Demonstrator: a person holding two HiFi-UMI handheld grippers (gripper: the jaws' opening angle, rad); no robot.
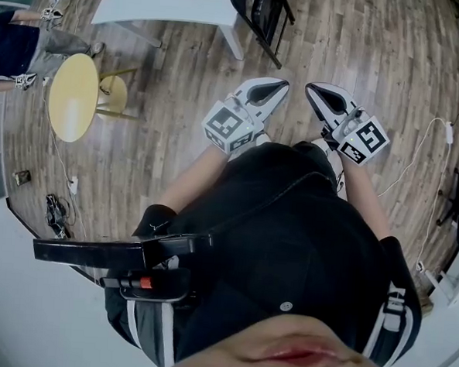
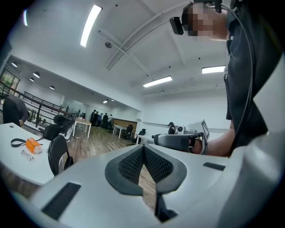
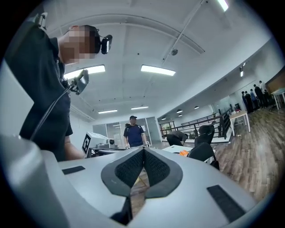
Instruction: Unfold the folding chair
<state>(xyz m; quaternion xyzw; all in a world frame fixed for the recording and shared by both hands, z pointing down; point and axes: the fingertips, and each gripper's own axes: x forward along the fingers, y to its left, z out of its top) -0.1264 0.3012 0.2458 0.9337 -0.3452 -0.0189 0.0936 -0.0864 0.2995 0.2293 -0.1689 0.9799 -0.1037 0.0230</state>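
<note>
The black folding chair (image 1: 263,18) stands folded on the wooden floor at the top of the head view, right of a white table (image 1: 163,4). My left gripper (image 1: 280,86) and right gripper (image 1: 313,89) are held side by side in front of my body, a good way short of the chair. Both are shut with nothing between the pads. The left gripper view looks over the shut left gripper (image 2: 143,149) toward the chair (image 2: 58,153) beside the table (image 2: 18,160). In the right gripper view the shut right gripper (image 3: 143,151) points level, and the chair (image 3: 202,153) is at the right.
A round yellow table (image 1: 72,95) and a yellow stool (image 1: 112,94) stand at the left. Cables (image 1: 57,211) lie by the left wall. A person (image 1: 21,46) sits at the far left, another (image 3: 133,131) stands across the room. An orange object (image 2: 33,144) lies on the table.
</note>
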